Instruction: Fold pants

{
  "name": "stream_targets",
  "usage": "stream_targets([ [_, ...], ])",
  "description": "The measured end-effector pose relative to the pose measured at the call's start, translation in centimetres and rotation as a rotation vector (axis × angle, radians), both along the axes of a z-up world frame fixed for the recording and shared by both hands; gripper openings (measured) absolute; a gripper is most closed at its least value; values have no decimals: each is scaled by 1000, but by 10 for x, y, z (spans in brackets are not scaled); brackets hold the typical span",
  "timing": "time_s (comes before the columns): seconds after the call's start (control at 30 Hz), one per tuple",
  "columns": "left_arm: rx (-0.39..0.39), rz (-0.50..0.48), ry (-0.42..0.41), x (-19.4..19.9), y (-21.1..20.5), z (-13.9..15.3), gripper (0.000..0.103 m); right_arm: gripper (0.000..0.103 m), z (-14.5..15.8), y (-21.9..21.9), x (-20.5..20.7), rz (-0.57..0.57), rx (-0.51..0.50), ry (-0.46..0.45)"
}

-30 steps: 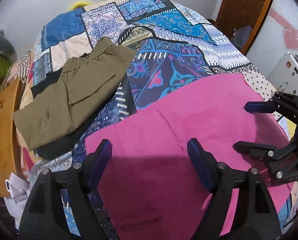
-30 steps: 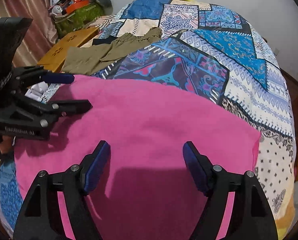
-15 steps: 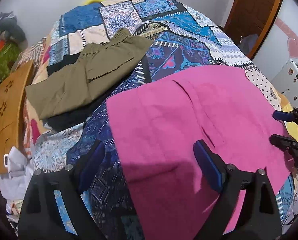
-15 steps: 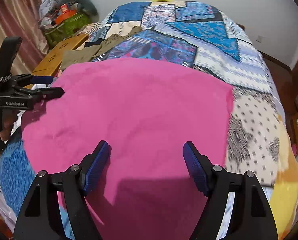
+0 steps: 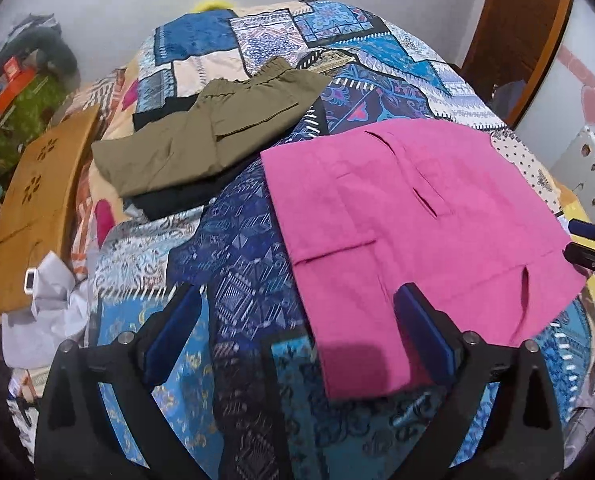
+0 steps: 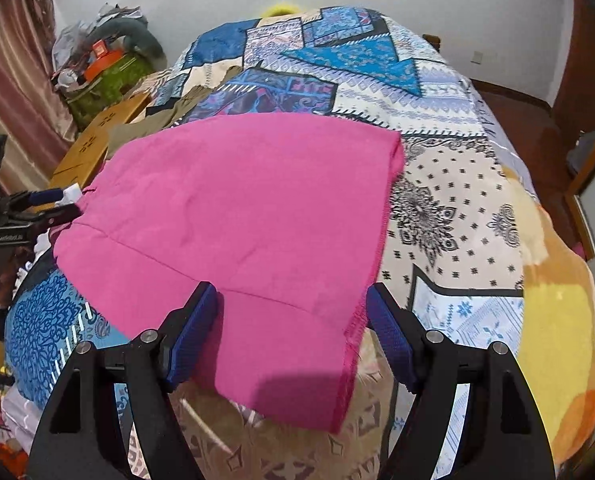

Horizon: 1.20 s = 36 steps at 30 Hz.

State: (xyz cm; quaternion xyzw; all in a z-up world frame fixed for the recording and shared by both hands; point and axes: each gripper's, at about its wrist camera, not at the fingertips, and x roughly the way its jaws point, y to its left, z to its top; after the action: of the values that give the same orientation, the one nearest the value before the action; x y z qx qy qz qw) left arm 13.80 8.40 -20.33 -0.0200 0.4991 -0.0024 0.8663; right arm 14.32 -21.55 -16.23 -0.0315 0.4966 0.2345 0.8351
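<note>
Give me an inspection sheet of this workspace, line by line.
Surface: bed with patchwork bedspread, fabric uneven.
Job's things: pink pants spread flat; olive pants folded on a dark garment.
Clutter: wooden board and white cloth at the bed edge; pile of belongings by the wall.
Grippers: left gripper open, above the near edge of the pink pants; right gripper open over the pants, holding nothing.
Cables: nothing seen.
Surroundings: wooden door, curtain, white wall.
</note>
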Motion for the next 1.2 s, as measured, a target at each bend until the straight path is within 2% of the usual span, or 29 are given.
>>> stream_targets([
  [0.2,-34,90,-34,-12,16,15,99,74,16,11,-6,18,15,-41],
  [0.3,-112,121,-55,-18,25,25,99,74,28,23,-9,46,34,-77],
  [0.37,-207,121,-68,-23,28,30,99,74,34,34,-9,66,57,-96],
  [0.47,-263,128,-56,-26,23,28,99,74,39,53,-8,98,85,-111],
  [0.7,-301,120,15,-34,9,12,99,74,18,87,-11,170,46,-95],
  [0.87,-333,115,40,-42,1,7,99,77,-4,91,-10,199,6,-32],
  [0.93,-348,107,48,-44,-1,6,99,79,-4,89,-14,205,8,-51],
  [1.2,-492,62,113,-42,-20,-6,99,79,-6,87,-20,196,30,-69],
])
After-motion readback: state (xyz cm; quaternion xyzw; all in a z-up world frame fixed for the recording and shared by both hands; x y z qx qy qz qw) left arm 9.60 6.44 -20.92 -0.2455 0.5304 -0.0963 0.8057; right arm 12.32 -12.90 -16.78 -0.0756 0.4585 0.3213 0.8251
